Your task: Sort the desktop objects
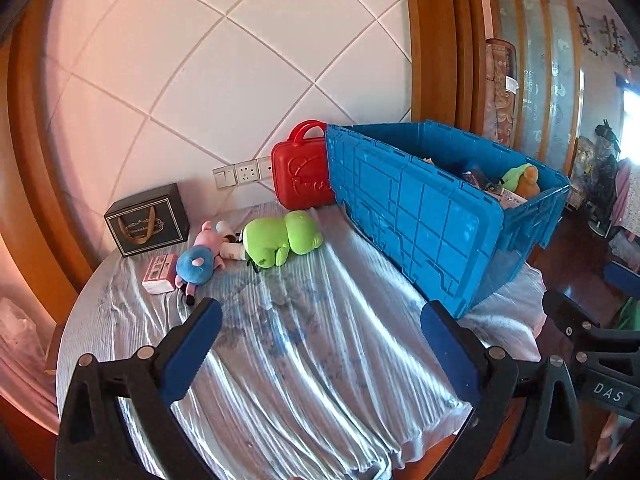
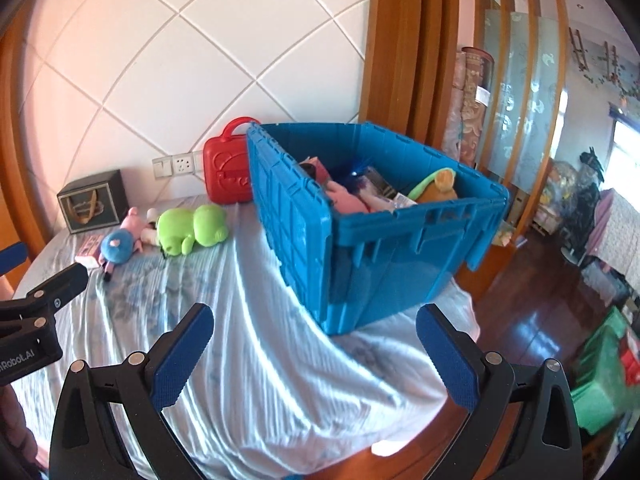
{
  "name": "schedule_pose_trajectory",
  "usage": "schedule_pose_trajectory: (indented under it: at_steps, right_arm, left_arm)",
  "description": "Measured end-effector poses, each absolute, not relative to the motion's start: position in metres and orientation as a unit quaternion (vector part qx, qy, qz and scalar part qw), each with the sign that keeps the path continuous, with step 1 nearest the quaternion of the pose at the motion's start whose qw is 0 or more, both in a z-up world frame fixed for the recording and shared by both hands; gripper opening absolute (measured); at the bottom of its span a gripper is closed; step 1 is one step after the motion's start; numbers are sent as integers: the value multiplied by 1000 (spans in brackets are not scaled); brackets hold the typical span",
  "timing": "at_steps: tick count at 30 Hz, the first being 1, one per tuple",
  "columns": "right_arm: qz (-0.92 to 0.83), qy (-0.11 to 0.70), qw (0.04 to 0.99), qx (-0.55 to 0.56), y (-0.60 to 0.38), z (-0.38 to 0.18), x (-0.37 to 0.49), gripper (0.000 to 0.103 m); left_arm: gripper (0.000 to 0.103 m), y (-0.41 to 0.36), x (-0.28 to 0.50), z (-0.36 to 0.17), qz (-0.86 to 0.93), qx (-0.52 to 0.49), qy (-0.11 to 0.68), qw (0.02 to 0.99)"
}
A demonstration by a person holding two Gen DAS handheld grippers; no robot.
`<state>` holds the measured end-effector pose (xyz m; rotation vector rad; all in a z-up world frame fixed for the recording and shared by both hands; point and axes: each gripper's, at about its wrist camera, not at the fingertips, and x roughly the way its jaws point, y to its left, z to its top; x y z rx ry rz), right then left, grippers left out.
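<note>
Both grippers are hanging over the near edge of the cloth-covered table, jaws spread wide, with nothing between the pads. The left gripper point(image 1: 320, 344) is showing two blue fingers over bare, rumpled tablecloth point(image 1: 304, 344); the right gripper point(image 2: 314, 344) is doing the same, its two fingers framing the near corner of the blue crate point(image 2: 372, 248), which is sitting at the right end of the table, well ahead of the pads. In each wrist view only a black piece of the other gripper is poking in at the side, too little to show its pads properly.

The crate's contents are hard to sort out. One orange and green plush toy point(image 2: 438, 186) is peeking over the far rim, something pink is lying beside it, and the rest is a dark tangle of packets and paper I cannot count. The crate's wall is hiding whatever is lying deeper.

Outside the crate, at the far left of the table, one green plush frog point(image 1: 280, 238) is lying on its side. One pig doll in blue point(image 1: 200, 258) is lying just beside it, and a small white toy is wedged between them, mostly covered. One small pink box point(image 1: 160, 274) is lying next to the doll. One dark gift bag point(image 1: 148, 224) is standing against the wall. One red case point(image 1: 300, 172) is standing behind the crate, its right part hidden.
</note>
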<state>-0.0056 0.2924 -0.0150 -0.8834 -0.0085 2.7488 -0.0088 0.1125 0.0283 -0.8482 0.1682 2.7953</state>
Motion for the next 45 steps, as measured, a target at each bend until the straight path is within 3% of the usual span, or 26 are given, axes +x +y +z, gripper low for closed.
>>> schedule_pose_trajectory:
  at_steps: [16,45]
  right_arm:
    - [954,5,104,-281,256,-10,35,103]
    - [952,2,106,-289,259,-12,26,103]
  left_arm:
    - [101,81,42,31,957,-272,41,92]
    - [101,83,33,28,956,-278,26,85]
